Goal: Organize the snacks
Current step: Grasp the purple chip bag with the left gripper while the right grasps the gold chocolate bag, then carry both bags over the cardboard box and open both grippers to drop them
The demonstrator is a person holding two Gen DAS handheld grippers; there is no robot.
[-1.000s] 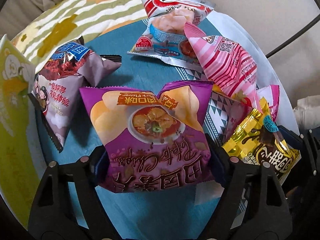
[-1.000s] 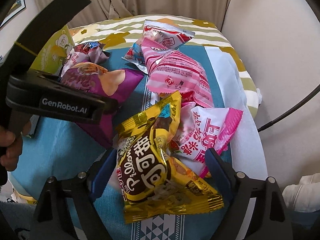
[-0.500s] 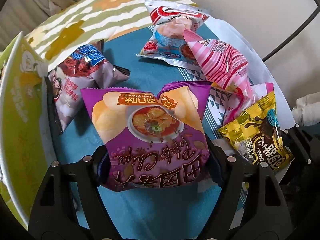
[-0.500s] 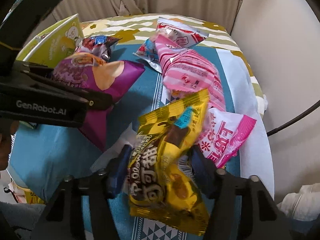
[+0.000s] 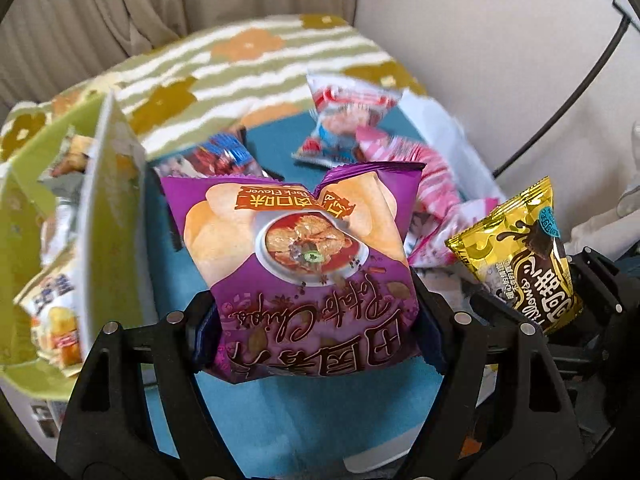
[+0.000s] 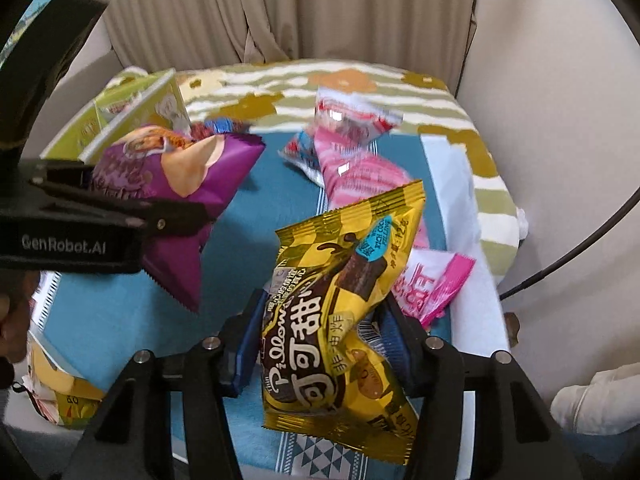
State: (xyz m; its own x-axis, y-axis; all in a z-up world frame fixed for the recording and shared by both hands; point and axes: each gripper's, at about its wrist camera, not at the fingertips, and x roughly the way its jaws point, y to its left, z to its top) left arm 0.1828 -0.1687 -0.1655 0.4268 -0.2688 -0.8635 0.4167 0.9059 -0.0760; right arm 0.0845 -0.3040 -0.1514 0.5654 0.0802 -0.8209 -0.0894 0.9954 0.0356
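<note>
A chip bag [image 5: 308, 264] sits between the left tongs [image 5: 316, 332], raised above the table [image 5: 280, 412]. An open box [image 5: 108, 216] holding packets stands to its left. Right of it, the right tongs [image 6: 320, 344] are closing on a pillow-snack bag [image 6: 336, 320]. Behind both lie a striped packet [image 6: 356, 172] and a shrimp-snack packet [image 5: 348, 120].

2 wrist cams, steep, shared table [image 5: 280, 412]

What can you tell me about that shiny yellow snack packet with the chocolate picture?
The yellow snack packet is a glossy foil pouch with crimped ends, printed with chocolate swirls, a brown pillow-shaped biscuit, a small teal label and "Pillows" lettering. It looks puffy but creased where the right gripper is closing its blue-padded fingers on its sides. It hangs tilted, lifted above the teal cloth.
</note>
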